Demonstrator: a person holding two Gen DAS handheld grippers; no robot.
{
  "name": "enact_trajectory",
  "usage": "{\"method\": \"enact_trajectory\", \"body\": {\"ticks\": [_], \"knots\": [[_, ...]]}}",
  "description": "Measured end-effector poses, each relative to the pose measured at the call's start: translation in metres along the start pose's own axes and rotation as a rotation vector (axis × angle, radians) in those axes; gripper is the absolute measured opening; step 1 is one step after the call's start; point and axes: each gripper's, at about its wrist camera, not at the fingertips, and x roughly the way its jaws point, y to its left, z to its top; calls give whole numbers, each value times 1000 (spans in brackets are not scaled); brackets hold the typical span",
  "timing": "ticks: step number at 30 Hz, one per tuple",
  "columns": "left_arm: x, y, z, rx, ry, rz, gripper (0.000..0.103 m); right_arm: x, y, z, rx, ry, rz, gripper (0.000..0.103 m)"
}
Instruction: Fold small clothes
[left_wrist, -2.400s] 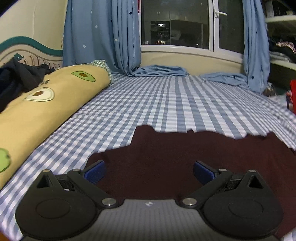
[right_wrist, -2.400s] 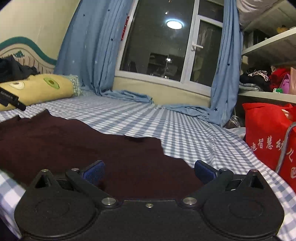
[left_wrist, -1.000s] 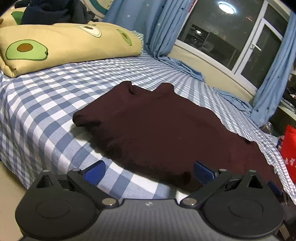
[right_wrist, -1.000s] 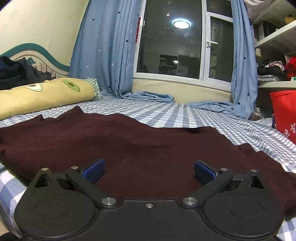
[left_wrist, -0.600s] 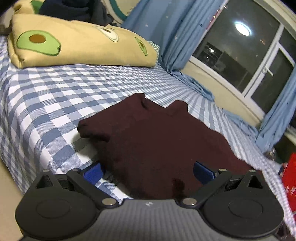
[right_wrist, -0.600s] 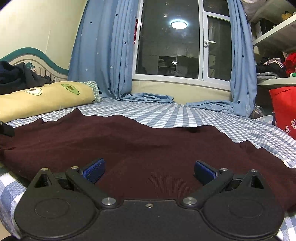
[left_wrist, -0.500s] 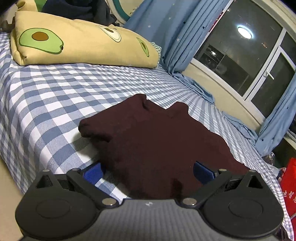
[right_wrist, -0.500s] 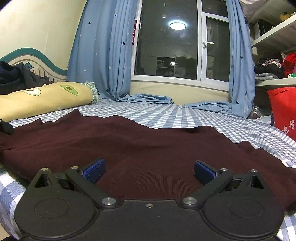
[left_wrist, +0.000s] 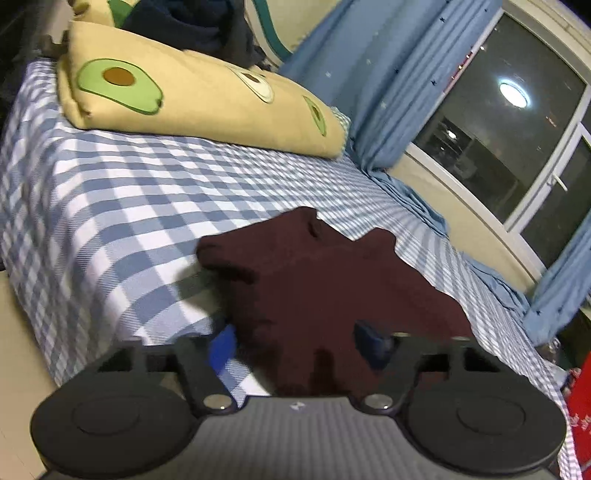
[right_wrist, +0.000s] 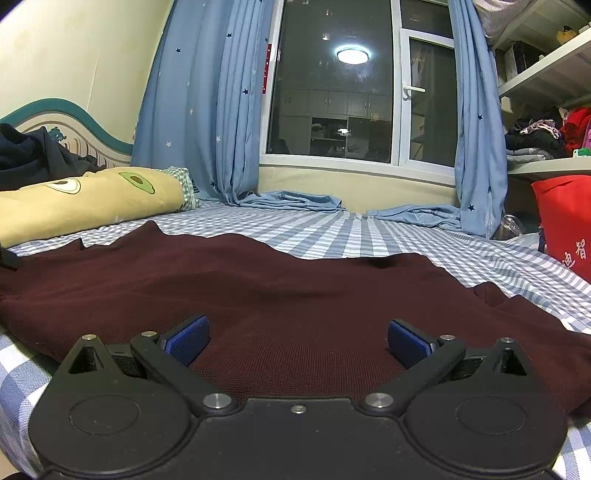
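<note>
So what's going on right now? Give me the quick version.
Left gripper has just been closing, maroon garment edge between its jaws. Right gripper open over the garment. Nothing in the way on the checked sheet.

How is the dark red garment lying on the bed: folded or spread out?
Spread out: the dark red garment lies flat across the checked bedsheet, no layer folded over.
</note>
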Motion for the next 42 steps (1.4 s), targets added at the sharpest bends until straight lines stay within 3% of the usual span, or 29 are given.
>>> {"method": "enact_trajectory", "body": {"ticks": [3,13,14,15,18,22,29,32,42], "knots": [[1,9,-1,-36,-10,20,37,-1,0,0,-1,-4,-2,103],[12,13,6,-57,18,-28,44,-1,0,0,-2,-2,1,103],[12,14,7,-63,17,-30,42,0,-1,2,0,5,8,103],[12,14,7,-66,13,-25,30,1,-2,3,0,14,15,103],[10,13,11,-67,0,-55,21,2,-8,12,-8,37,35,103],[0,-7,20,14,-56,-101,16,-8,-14,16,-64,-1,0,103],[-17,-85,45,185,-120,-270,13,-20,-15,14,-168,-53,-48,103],[-22,-133,45,271,-118,-362,12,-28,-21,14,-204,-76,-120,103],[-48,-288,-23,569,-84,-628,12,-59,-95,7,-143,-75,-263,103]]}}
